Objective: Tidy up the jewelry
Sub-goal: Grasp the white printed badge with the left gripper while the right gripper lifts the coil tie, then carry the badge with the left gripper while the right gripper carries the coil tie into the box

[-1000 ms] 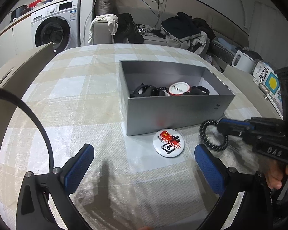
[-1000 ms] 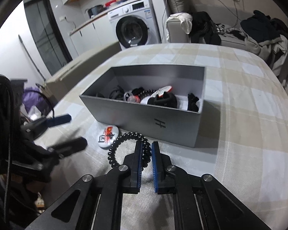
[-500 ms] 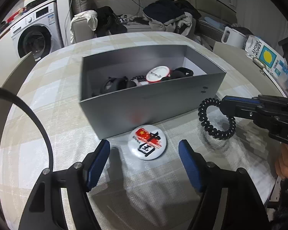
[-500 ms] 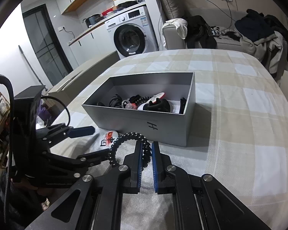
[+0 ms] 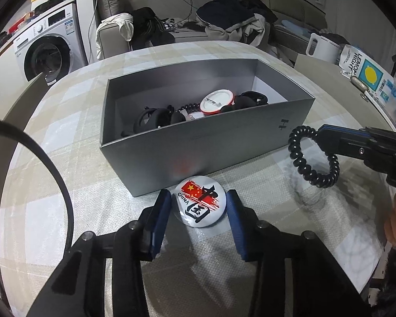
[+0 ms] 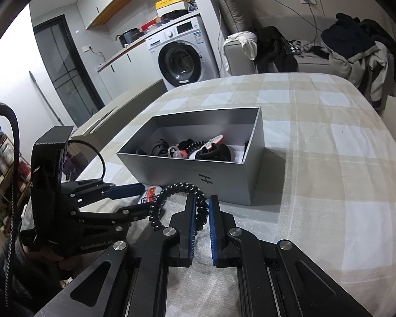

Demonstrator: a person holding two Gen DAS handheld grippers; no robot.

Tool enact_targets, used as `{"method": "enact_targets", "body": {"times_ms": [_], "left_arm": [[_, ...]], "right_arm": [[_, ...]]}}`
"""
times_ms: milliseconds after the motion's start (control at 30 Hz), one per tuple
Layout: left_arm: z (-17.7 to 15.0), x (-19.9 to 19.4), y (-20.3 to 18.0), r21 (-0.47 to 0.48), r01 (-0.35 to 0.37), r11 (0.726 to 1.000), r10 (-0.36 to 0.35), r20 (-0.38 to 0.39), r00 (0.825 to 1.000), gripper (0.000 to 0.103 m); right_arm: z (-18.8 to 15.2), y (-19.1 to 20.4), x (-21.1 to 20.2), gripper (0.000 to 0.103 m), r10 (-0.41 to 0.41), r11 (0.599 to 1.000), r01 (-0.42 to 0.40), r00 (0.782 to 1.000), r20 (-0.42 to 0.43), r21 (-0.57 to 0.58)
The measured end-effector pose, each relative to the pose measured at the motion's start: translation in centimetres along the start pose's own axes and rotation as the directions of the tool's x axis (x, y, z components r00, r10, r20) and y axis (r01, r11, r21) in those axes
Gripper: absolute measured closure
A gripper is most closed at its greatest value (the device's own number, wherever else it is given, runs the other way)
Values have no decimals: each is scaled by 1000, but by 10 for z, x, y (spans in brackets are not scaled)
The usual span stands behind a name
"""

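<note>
**Badge bracketed, coil tie in hand: entry by view**

Left wrist view. Left gripper [image 5: 198, 208] low at 6 o'clock, blue pads to either side of round badge [image 5: 201, 201], jaws closing, a sliver of tablecloth visible at each edge, so not yet pinched. Badge flat on checked table [image 5: 66, 121], face up, touching or just short of near wall of grey box [image 5: 198, 148], which rises at 12 o'clock from it. No long axis to a disc; grip across its width, pads at 9 and 3 o'clock. Left hand plainly the nearer. Right gripper [image 5: 320, 133] entering from 3 o'clock, clenched on black coil hair tie [image 5: 314, 155], loop hanging clear of cloth. Box contents: dark ties, beads, a second badge lying back up.

Right wrist view. Right gripper [image 6: 200, 208] at 6 o'clock, pads nipping the coil hair tie [image 6: 171, 198], loop arching toward 10 o'clock. Box [image 6: 198, 174] at 12 o'clock, open top near. Left gripper [image 6: 138, 200] at 9 o'clock, fingers level over cloth, badge [image 6: 149, 194] mostly hidden behind them and the tie.

Shown only by left view: pad-to-badge gap. Shown only by right view: box's open interior relative to the tie.
</note>
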State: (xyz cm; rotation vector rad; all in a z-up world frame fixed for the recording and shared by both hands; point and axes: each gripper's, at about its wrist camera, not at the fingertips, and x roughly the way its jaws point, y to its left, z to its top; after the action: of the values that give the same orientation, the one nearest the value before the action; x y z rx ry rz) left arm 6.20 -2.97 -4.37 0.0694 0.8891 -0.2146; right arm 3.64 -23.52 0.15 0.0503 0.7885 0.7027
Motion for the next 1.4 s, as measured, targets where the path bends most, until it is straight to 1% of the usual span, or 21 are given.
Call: {"method": "enact_targets", "body": {"times_ms": [367, 600, 1000, 1167, 1400], "left_arm": [[-5, -11, -9, 5, -10, 1000, 10, 27, 1000, 66], [0, -19, -11, -3, 3, 1000, -3, 62, 998, 66], [6, -41, -4, -18, 24, 1000, -21, 156, 987, 66], [11, -51, 2, -33, 31, 999, -24, 205, 978, 66], [20, -60, 6, -49, 31, 998, -17, 263, 965, 66]], "right_arm": [[-5, -9, -6, 95, 46, 998, -48, 998, 31, 41], [0, -11, -10, 95, 66, 996, -68, 997, 51, 52], [10, -10, -29, 95, 14, 997, -21, 995, 101, 68], [17, -8, -39, 95, -4, 997, -6, 992, 129, 76], [26, -4, -46, 95, -18, 998, 9, 988, 155, 59]]}}
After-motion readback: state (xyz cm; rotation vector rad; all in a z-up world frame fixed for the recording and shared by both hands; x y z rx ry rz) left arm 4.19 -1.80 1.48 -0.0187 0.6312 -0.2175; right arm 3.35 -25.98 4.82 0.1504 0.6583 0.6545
